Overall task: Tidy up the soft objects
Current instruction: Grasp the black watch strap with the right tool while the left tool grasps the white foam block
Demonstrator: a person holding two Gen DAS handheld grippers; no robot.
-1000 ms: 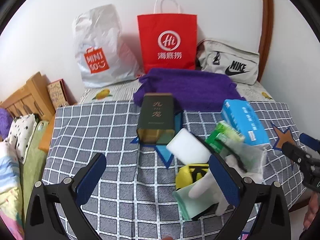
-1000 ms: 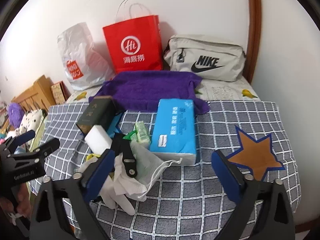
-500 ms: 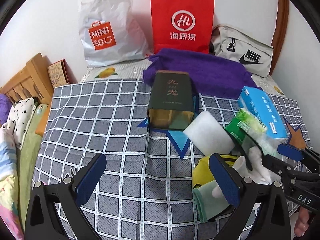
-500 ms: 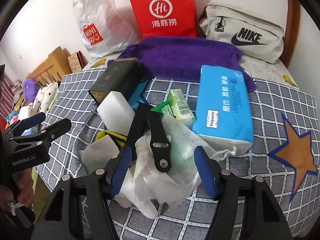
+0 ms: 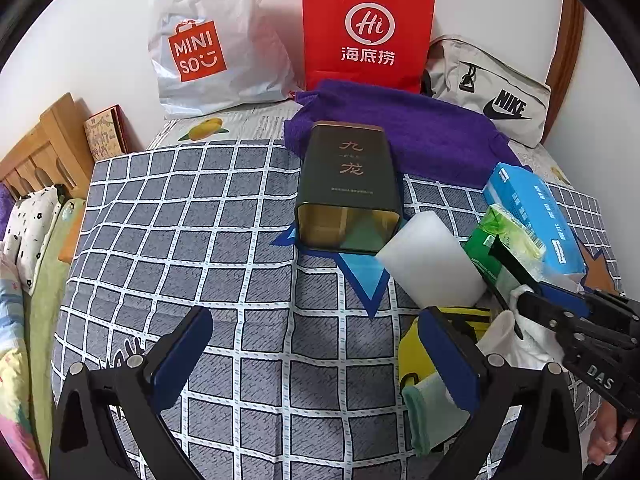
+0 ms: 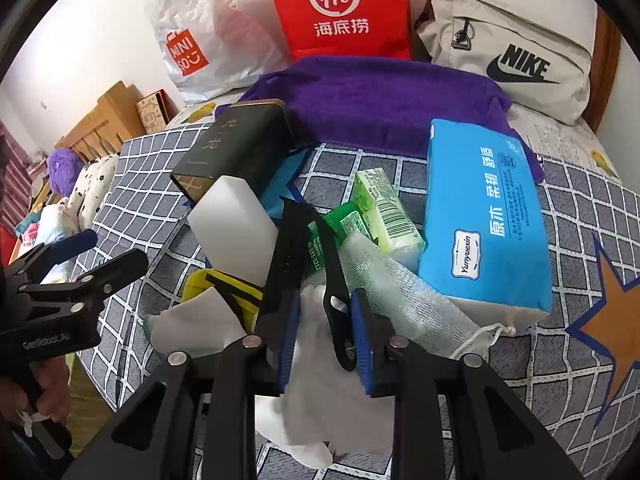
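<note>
A pile lies on the checked cloth (image 5: 200,248): a white glove (image 6: 320,400), a black strap (image 6: 332,280), a mesh bag (image 6: 400,296), a white foam block (image 6: 232,232), green tissue packs (image 6: 384,212), a blue tissue pack (image 6: 488,216), a dark tin (image 5: 348,184). My right gripper (image 6: 324,340) has closed on the white glove with the strap between its pads. It shows at the right of the left wrist view (image 5: 560,312). My left gripper (image 5: 316,360) is open and empty over the cloth, left of the pile.
A purple towel (image 5: 420,128), a red paper bag (image 5: 368,28), a white Miniso bag (image 5: 208,40) and a grey Nike bag (image 5: 496,92) stand at the back by the wall. A wooden headboard (image 5: 44,152) and bedding are at the left.
My right gripper has moved forward into the pile and its jaws have closed from wide open onto the glove. My left gripper has moved closer to the tin, still open.
</note>
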